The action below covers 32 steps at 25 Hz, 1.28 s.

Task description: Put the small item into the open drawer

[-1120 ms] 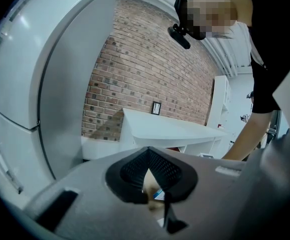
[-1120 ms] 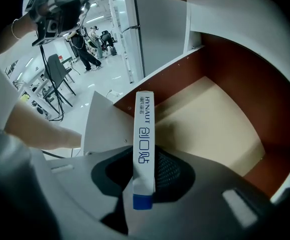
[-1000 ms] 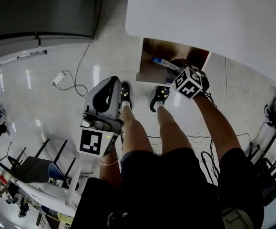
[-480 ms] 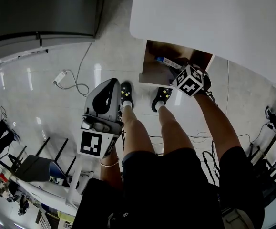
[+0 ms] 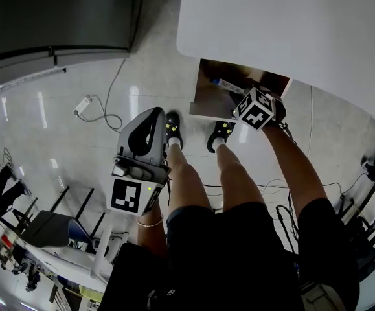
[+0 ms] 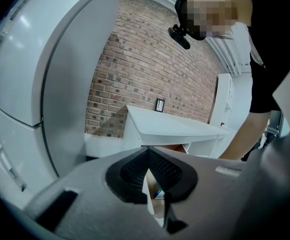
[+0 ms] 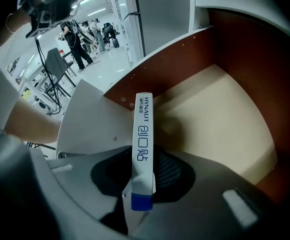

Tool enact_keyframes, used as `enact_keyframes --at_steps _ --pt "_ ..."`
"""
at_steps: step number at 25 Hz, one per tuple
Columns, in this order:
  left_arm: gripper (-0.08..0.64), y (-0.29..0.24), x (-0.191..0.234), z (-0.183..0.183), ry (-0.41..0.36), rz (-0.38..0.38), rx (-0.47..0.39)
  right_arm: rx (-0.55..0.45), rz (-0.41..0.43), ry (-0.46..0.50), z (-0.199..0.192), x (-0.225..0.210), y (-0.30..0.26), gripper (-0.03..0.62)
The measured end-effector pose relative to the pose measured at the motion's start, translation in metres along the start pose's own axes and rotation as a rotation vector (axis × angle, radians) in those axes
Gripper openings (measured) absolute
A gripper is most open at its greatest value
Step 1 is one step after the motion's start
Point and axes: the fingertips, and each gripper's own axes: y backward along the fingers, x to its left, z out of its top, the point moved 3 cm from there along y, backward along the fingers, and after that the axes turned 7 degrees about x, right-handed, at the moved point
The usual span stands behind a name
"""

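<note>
Right gripper (image 7: 143, 156) jaws, just easing apart, clamp a small white box (image 7: 143, 126) over the open drawer (image 7: 220, 119). Left gripper (image 6: 147, 153) jaws are together, empty.

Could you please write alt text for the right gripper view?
A slim white box with blue lettering is held between the jaws of the grey right tool, over an open drawer with beige floor and red-brown walls. The jaws have just been opening.

My head view steeply down onto the open drawer (image 5: 204, 100), left gripper view level toward it from well back, right gripper view angled down, close inside it, all three sharing it
</note>
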Motion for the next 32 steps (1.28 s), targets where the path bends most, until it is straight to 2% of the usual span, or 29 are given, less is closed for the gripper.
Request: enact_keyframes --at_steps 16,32 --pt "-0.008 0.001 0.003 0.001 0.015 0.009 -0.008 0.009 0.003 -0.011 -0.003 -0.006 -0.002 0.101" --pt "-0.008 -0.001 -0.001 0.006 0.016 -0.006 -0.017 -0.055 -0.068 -0.095 -0.002 -0.028 0.015 0.133"
